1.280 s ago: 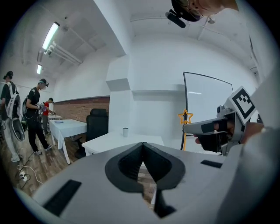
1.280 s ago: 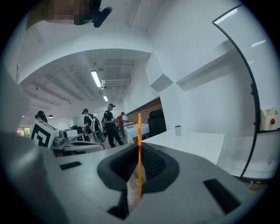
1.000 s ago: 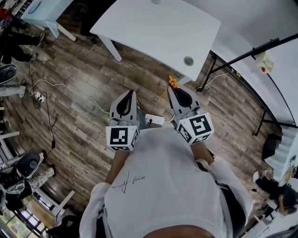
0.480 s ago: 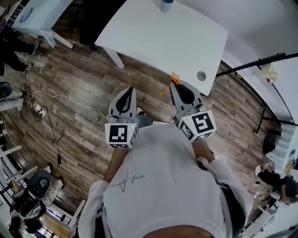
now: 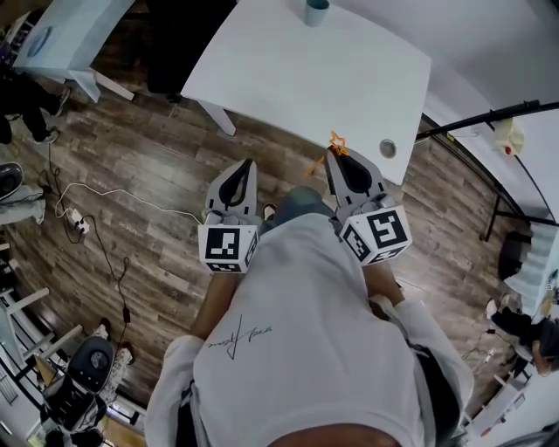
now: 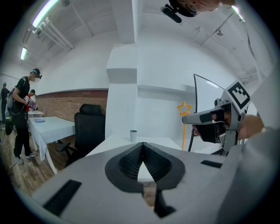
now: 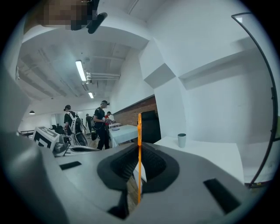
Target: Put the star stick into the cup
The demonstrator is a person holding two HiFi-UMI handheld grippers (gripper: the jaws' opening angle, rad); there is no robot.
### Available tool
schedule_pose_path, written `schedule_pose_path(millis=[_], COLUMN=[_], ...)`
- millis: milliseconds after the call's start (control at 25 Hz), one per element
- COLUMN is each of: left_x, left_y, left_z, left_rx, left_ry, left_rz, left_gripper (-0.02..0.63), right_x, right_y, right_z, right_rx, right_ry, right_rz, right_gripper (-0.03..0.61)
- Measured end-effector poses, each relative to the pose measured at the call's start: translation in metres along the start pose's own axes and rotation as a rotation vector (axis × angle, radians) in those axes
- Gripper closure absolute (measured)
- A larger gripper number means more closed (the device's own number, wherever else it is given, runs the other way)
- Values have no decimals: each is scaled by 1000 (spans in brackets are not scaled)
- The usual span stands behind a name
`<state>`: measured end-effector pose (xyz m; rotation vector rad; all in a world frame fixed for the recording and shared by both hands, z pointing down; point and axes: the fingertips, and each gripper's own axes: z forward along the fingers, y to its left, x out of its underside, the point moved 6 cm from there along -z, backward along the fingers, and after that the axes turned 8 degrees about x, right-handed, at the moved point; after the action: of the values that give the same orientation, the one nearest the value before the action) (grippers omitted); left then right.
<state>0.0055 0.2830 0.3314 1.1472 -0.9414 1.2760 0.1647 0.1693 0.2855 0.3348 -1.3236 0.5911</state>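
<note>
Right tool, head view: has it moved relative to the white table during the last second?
Yes. The right tool, holding the star stick, has come forward toward the table; its tip now meets the near edge in this view.

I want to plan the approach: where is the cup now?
In the head view the cup stands at the top edge, on the far side of the white table, beyond the right gripper, which holds the star stick.
</note>
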Motion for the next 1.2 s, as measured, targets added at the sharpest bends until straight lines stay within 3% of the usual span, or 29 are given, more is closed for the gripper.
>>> schedule_pose_path(millis=[520,1200], left_x=[-6,-49], left_y=[25,65], left_z=[43,196], left_rx=[46,134], left_ry=[22,75], left_rz=[-33,-5], left_gripper=[606,606], right_x=[-14,-46], right_y=[-39,-137], right_z=[36,135], right_rx=[79,138], right_ry=[-64,-91], right_rz=[34,86], right_gripper=[561,561])
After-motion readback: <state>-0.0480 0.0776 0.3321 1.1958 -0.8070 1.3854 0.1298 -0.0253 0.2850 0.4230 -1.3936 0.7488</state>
